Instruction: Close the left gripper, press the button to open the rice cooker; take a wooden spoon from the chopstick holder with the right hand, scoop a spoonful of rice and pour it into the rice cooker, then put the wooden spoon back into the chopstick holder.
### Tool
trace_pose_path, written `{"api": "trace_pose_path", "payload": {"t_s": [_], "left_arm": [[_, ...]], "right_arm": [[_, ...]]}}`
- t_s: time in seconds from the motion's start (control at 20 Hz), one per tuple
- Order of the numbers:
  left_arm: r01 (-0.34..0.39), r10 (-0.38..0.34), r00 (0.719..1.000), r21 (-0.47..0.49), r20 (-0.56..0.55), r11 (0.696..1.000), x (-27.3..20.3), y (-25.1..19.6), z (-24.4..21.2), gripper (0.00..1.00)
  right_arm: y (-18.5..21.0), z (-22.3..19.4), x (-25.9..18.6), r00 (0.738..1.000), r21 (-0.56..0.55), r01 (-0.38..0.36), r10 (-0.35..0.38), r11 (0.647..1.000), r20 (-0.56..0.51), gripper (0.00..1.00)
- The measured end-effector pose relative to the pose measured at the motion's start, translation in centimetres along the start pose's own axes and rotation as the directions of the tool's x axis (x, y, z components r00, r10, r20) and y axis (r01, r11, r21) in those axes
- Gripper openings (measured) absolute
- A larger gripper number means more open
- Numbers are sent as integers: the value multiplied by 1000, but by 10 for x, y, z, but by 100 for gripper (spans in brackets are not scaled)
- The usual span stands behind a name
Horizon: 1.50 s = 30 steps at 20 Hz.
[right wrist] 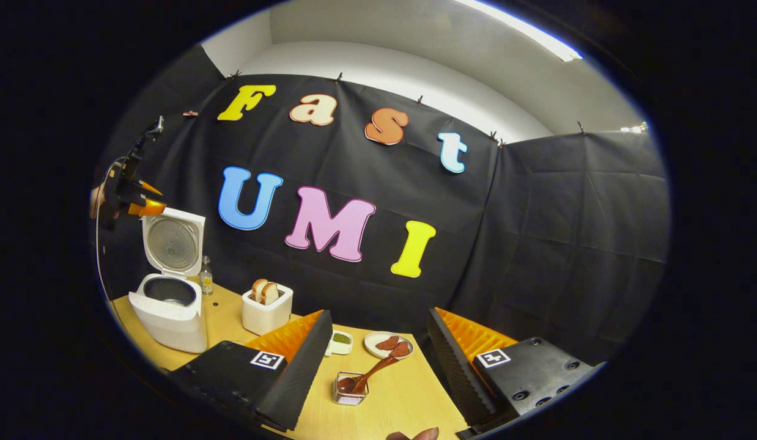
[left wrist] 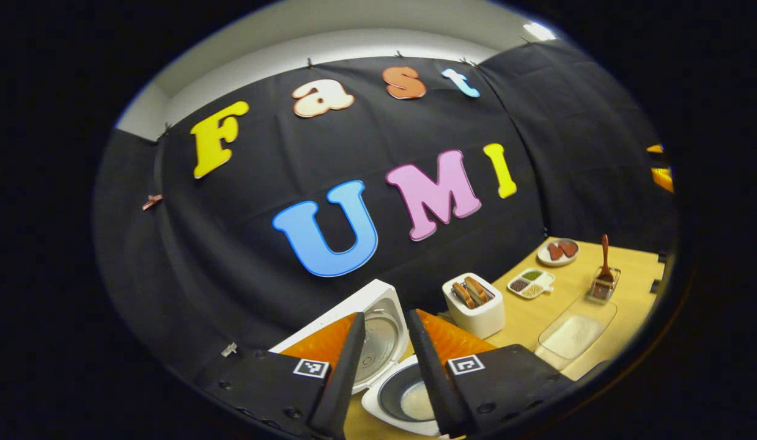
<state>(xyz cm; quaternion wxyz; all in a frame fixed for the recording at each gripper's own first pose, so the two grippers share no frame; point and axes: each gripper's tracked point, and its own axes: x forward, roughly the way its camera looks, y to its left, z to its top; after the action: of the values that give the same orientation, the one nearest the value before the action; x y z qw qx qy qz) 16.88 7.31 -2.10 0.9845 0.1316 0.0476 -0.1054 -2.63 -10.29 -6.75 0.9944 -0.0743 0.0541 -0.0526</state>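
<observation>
The white rice cooker (left wrist: 387, 342) stands open below my left gripper (left wrist: 384, 318), its lid (left wrist: 378, 330) upright and a patch of white rice in the dark inner pot (left wrist: 409, 397). The left fingers are apart, with nothing between them. A wooden spoon (left wrist: 605, 253) stands in the small clear chopstick holder (left wrist: 602, 287) at the far right. In the right gripper view the spoon (right wrist: 369, 373) leans in the holder (right wrist: 350, 391) on the table just ahead of my right gripper (right wrist: 380, 313), which is wide open and empty. The open cooker (right wrist: 167, 305) sits far left, the left gripper (right wrist: 134, 198) hovering above its lid.
A clear tray of white rice (left wrist: 574, 336) lies near the holder. A white toaster (left wrist: 476, 302) with bread, a compartment dish (left wrist: 530, 283) and a plate (left wrist: 557, 250) stand along the back. A small bottle (right wrist: 205, 276) is behind the cooker. A fingertip (right wrist: 415, 435) shows at the bottom edge.
</observation>
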Motion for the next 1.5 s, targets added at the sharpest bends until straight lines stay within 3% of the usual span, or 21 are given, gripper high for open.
{"api": "trace_pose_path", "payload": {"t_s": [0.05, 0.1, 0.3, 0.35, 0.55, 0.65, 1.05, 1.2, 1.5], "left_arm": [[-21, 22, 1000, -55, 21, 998, -8, -3, 3, 85], [-53, 57, 998, -102, 38, 993, -21, -6, 7, 97], [-227, 259, 959, -232, 118, 946, -39, 2, 29, 96], [-240, 276, 954, -247, 120, 939, -46, -5, 28, 96], [-279, 308, 949, -268, 72, 922, -58, -50, 30, 97], [-292, 320, 946, -284, 57, 913, -62, -70, 31, 97], [-350, 355, 935, -241, -25, 905, -83, -122, 25, 97], [-378, 373, 925, -228, -69, 897, -88, -130, 20, 97], [-436, 421, 900, -181, -116, 882, -102, -134, 14, 97]], "right_arm": [[-3, -10, 7, 1000, 7, -11, 11, 1000, -17, 98], [-6, -19, 12, 999, 20, -25, 25, 999, -32, 98], [-19, -71, 34, 991, 114, -67, 80, 991, -111, 98], [-21, -85, 40, 987, 141, -80, 99, 987, -127, 98], [-24, -143, 69, 961, 281, -132, 193, 951, -199, 98], [-25, -171, 84, 943, 343, -147, 235, 928, -234, 93], [-2, -268, 137, 837, 539, -203, 430, 818, -338, 89], [10, -292, 152, 807, 567, -217, 473, 795, -354, 89], [32, -326, 182, 780, 594, -214, 502, 775, -374, 82]]}}
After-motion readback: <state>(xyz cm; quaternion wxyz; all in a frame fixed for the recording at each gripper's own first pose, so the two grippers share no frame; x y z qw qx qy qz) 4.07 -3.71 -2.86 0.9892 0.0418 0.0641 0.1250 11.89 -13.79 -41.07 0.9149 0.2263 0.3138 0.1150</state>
